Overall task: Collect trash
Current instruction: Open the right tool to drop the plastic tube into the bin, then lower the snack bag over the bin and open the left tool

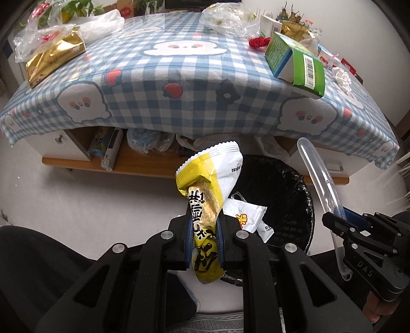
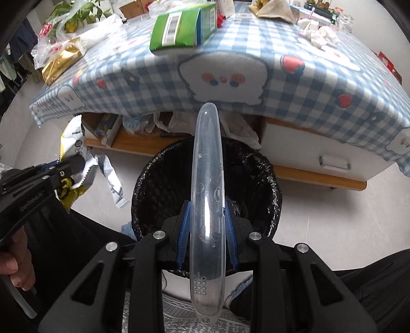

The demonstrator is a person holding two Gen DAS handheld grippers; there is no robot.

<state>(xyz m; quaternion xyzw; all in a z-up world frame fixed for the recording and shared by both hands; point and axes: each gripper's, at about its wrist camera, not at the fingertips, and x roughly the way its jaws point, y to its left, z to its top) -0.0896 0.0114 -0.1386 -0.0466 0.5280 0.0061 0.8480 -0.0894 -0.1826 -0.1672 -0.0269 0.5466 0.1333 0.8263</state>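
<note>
My left gripper (image 1: 204, 220) is shut on a yellow and white snack wrapper (image 1: 210, 179), held upright beside the black-lined trash bin (image 1: 289, 179). The wrapper also shows in the right wrist view (image 2: 74, 153), with the left gripper (image 2: 74, 164) at the left. My right gripper (image 2: 207, 217) is shut on a long clear plastic case (image 2: 207, 179), held over the bin (image 2: 159, 176). The right gripper (image 1: 335, 220) and the case (image 1: 317, 174) show at the right of the left wrist view. A white wrapper (image 1: 246, 215) hangs at the bin's near rim.
The table with a blue checked cloth (image 1: 179, 76) stands beyond the bin. On it lie a green carton (image 1: 294, 59), a gold packet (image 1: 51, 59), clear plastic bags (image 1: 225, 18) and crumpled tissues (image 2: 317, 33). A low wooden shelf (image 1: 143, 164) holds bags under the table.
</note>
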